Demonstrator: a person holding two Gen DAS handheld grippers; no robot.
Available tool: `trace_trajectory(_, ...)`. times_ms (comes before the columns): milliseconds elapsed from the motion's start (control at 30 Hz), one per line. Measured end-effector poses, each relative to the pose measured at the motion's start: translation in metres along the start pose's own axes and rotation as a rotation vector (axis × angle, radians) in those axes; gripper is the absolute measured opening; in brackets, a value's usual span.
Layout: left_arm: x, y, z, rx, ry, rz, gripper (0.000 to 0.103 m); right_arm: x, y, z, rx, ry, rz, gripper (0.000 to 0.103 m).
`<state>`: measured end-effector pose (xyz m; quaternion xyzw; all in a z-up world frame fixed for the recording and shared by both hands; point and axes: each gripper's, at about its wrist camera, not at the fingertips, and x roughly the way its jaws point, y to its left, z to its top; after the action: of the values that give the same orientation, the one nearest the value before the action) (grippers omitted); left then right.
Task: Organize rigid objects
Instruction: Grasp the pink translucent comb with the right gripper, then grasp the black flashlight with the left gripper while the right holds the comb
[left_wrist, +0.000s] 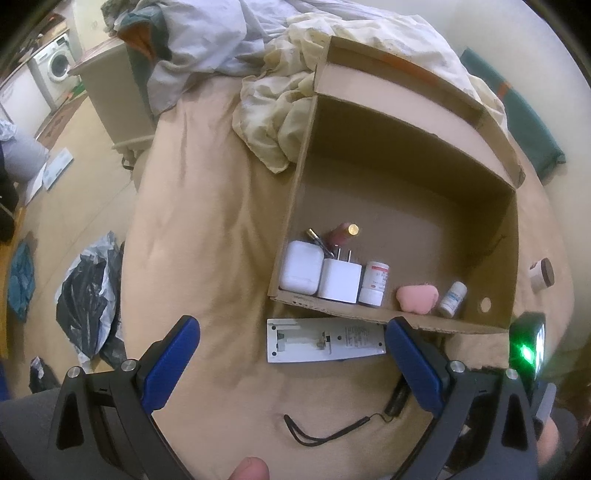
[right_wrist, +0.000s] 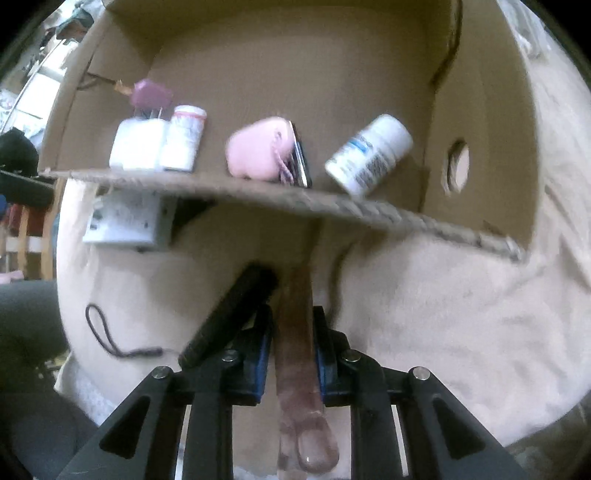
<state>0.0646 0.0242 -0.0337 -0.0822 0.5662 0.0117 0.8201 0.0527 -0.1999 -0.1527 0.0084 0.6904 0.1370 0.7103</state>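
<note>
Right gripper (right_wrist: 291, 354) clenched on a long brownish translucent handle-like piece (right_wrist: 299, 332), long axis pointing straight ahead at the open brown cardboard box (right_wrist: 369, 218); left gripper (left_wrist: 291, 354) agape, idle beside.

Open brown corrugated cardboard box (left_wrist: 402, 192) sits on tan bed sheet (left_wrist: 207, 236). Inside: white rounded earbud case (left_wrist: 300, 267), white square plug charger (left_wrist: 340, 280), white pill bottle with red band (left_wrist: 376, 282), soft pink pouch (left_wrist: 417, 298), small white bottle with blue label (left_wrist: 452, 298), reddish tube with gold cap (left_wrist: 345, 233). White rectangular remote, black print (left_wrist: 325, 339). Black wrist cord (left_wrist: 332, 430). Both grippers: blue pads (left_wrist: 170, 362), black frames. Translucent reddish-brown spoon-shaped handle (right_wrist: 299, 354).
</note>
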Motion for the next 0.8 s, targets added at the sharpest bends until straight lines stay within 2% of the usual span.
trace_trajectory(167,-0.002,-0.005,-0.001,0.018,-0.01,-0.003,0.101,0.034,0.037,-0.011,-0.055,0.015,-0.037,0.021)
trace_trajectory(200,-0.002,-0.006,-0.001,0.021,-0.009,-0.001,0.101,0.036,0.043,-0.014,-0.072,-0.007,-0.06,0.018)
trace_trajectory(267,0.0,-0.005,-0.001,0.022,-0.005,0.009,0.101,0.035,0.056,-0.012,-0.084,-0.033,-0.069,0.018)
trace_trajectory(333,0.003,-0.002,-0.001,0.013,0.003,0.013,0.101,0.022,0.057,-0.027,-0.09,-0.062,-0.039,0.018)
trace_trajectory(533,0.004,-0.004,-0.004,0.03,0.01,0.02,0.101,-0.036,0.072,-0.04,-0.143,-0.174,0.039,0.018)
trace_trajectory(800,0.013,-0.026,-0.016,0.139,0.028,0.023,0.1,-0.108,0.04,-0.022,-0.183,-0.374,0.052,0.018)
